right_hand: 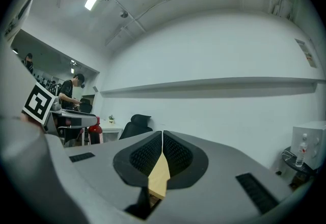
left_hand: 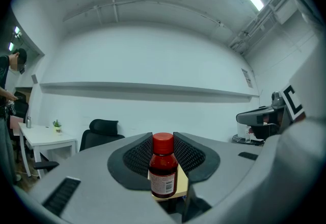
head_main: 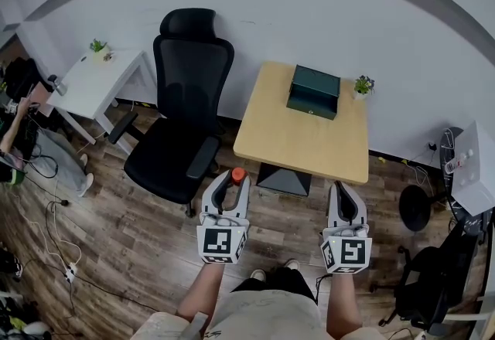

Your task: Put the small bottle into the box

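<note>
Can read no word, brand name or number anywhere. Find only a barcode (left_hand: pixel 169 186) and print too fine to make out on the white label (left_hand: pixel 159 183) of the small bottle (left_hand: pixel 163 163), plus square black-and-white marker patterns, not letters, on the cube (head_main: pixel 223 244) of the left gripper (head_main: pixel 233 180) and the cube (head_main: pixel 346 252) of the right gripper (head_main: pixel 341 193). See also a small notice (left_hand: pixel 248 77) on the wall (left_hand: pixel 153 55), too small and blurred to read.

Dark red small bottle (left_hand: pixel 163 167), dark green box (head_main: pixel 314 91), pale wooden table (head_main: pixel 294 141).
</note>
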Action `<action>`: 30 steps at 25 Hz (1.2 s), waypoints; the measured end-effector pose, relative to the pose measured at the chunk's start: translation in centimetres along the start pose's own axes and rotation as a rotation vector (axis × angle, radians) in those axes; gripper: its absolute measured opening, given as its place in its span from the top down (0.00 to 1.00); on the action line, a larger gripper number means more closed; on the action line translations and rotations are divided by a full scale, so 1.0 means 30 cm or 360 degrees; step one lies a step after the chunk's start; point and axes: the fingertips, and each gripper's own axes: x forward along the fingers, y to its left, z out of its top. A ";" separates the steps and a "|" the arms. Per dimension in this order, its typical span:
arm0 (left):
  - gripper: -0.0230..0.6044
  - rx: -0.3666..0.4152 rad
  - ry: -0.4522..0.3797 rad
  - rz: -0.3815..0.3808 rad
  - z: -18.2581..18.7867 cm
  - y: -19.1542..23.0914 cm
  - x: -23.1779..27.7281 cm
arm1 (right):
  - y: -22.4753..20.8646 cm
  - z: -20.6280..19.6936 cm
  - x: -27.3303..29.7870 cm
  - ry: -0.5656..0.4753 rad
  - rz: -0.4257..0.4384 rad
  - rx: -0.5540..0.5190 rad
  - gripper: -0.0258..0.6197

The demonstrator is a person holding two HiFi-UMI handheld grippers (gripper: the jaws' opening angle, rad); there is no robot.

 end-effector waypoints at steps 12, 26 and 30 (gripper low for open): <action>0.75 0.0040 -0.0023 -0.0010 -0.018 -0.006 0.149 | -0.104 -0.025 0.119 -0.0047 -0.0026 0.0002 0.93; 0.75 0.0085 -0.0031 -0.0100 0.005 -0.095 0.545 | -0.400 -0.067 0.353 -0.0058 -0.0123 0.0058 0.93; 0.75 0.0082 -0.0016 -0.0130 0.001 -0.126 0.660 | -0.476 -0.083 0.424 -0.0039 -0.0145 0.0075 0.93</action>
